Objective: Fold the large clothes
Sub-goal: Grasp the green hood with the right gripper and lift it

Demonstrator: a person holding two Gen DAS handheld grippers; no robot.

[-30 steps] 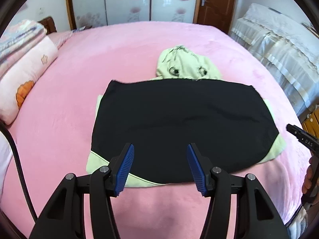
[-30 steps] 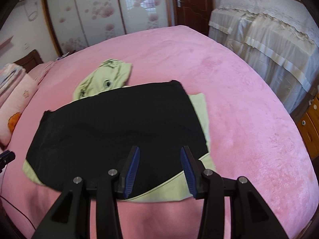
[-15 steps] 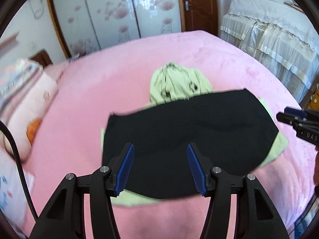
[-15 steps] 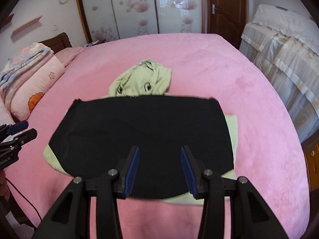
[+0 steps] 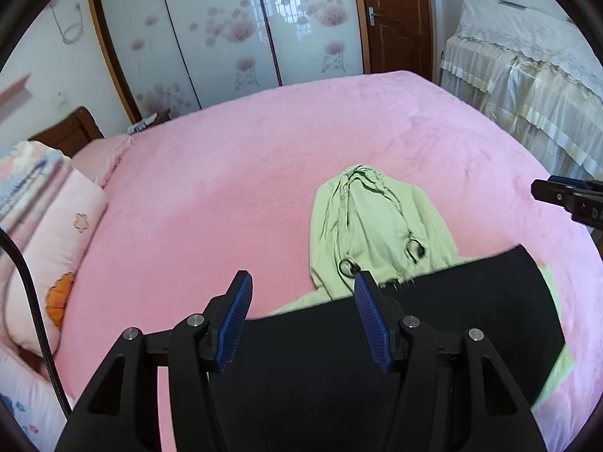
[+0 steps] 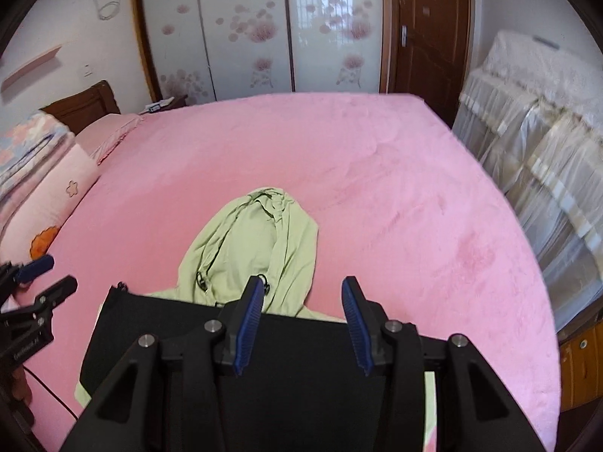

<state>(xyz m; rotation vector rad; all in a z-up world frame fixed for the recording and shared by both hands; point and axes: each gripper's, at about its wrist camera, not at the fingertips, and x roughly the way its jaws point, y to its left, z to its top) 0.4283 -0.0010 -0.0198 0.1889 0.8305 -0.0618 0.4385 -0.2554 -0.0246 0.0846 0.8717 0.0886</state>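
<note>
Hoodie (image 6: pixel 260 248), pale green with a black folded panel (image 6: pixel 286 354) across its body, lies flat on my pink bed (image 6: pixel 377 196), hood pointing toward the wardrobe. My left hand-held gripper (image 5: pixel 301 312) has just widened a little and holds nothing; my right hand-held gripper (image 6: pixel 303 320) hangs half-open above the panel, empty.

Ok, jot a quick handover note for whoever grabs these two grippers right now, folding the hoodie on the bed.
Left gripper: open, empty, jaws just opened a bit further.
Right gripper: open, empty.
Green hoodie lies on the pink bed; its body is folded up, black lining facing up, hood sticking out beyond the fold.
Done: first fold of the body.
Left: probably tuck in the hood and fold smaller.
</note>
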